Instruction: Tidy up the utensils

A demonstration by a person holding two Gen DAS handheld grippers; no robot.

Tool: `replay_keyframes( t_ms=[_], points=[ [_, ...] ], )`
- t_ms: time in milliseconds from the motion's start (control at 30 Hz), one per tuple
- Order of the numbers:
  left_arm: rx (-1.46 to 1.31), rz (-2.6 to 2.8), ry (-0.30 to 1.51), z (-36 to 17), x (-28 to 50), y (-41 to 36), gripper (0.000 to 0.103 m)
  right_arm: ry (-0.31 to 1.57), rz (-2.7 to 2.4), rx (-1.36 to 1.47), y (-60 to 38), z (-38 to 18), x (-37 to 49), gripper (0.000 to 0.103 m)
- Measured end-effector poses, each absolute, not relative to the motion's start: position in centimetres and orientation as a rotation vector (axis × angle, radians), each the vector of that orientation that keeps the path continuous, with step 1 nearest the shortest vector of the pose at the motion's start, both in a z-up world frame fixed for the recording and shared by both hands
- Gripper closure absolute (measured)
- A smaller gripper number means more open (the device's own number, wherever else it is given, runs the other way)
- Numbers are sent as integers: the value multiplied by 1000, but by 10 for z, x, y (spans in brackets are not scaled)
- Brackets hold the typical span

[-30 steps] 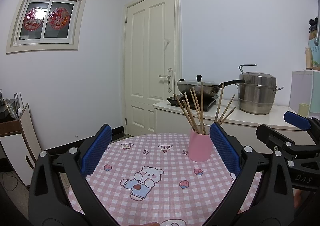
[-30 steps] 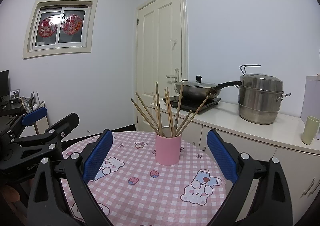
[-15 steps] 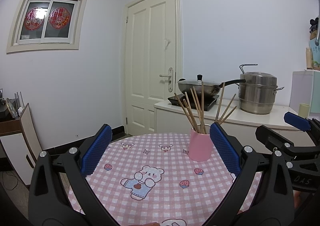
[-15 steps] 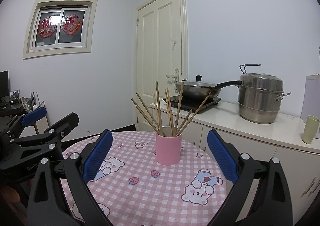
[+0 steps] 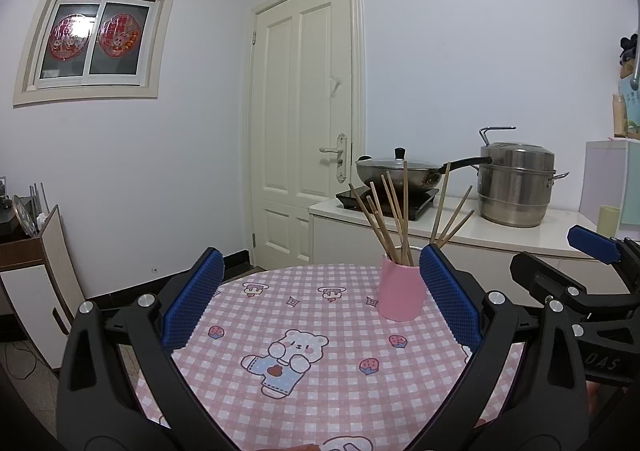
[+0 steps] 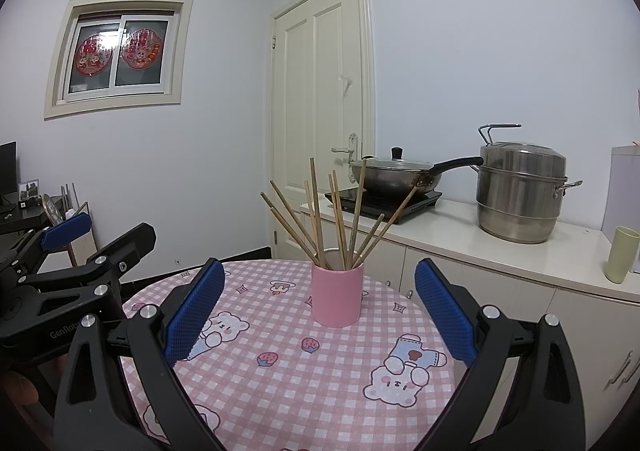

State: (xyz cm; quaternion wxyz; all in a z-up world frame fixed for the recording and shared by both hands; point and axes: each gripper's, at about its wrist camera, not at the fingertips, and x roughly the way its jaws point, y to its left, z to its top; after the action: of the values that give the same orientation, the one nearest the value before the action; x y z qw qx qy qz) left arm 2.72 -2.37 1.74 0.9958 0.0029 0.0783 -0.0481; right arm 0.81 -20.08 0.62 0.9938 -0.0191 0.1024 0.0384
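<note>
A round table (image 5: pixel 304 403) with a pink checked cloth, printed with bears and strawberries, fills the lower part of both views. On it stands a pink cup (image 5: pixel 401 293), upright, toward the far side of the table. The cup holds a bunch of wooden chopsticks (image 5: pixel 394 211), which lean out in several directions like a fan. All chopsticks that can be seen are inside the cup.

The left gripper (image 5: pixel 320 307) hangs above the near part of the table. Its two blue pads (image 5: pixel 192 303) are wide apart and hold nothing. In the left wrist view the cup appears just beside the right pad, but it is farther away on the table and not between the fingers.

The right gripper (image 6: pixel 318 311) is also spread wide and empty. In the right wrist view the cup (image 6: pixel 337 295) is seen between its two blue pads (image 6: pixel 444 311), a little beyond them, not touching. Each gripper appears at the edge of the other camera's view, so they are side by side.

Behind the table there is a white counter (image 6: pixel 520 247). On it sit a wok (image 6: pixel 396 175) with a lid on a black cooker, a steel steamer pot (image 6: pixel 520 191), and a pale green cup (image 6: pixel 620 259). A cream door (image 5: pixel 308 123) and a window (image 5: pixel 94 39) with red paper decorations are on the walls.
</note>
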Motion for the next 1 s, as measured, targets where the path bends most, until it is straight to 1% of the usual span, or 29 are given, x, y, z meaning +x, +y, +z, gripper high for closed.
replay_keyframes(
  t_ms=[333,1000],
  points=[
    [20,-80,129,18,23,-25,7,209,77,-39,-200,6,8,10],
    [23,-79,136,18,26,-26,7,210,78,-43,-198,2,7,10]
  ],
)
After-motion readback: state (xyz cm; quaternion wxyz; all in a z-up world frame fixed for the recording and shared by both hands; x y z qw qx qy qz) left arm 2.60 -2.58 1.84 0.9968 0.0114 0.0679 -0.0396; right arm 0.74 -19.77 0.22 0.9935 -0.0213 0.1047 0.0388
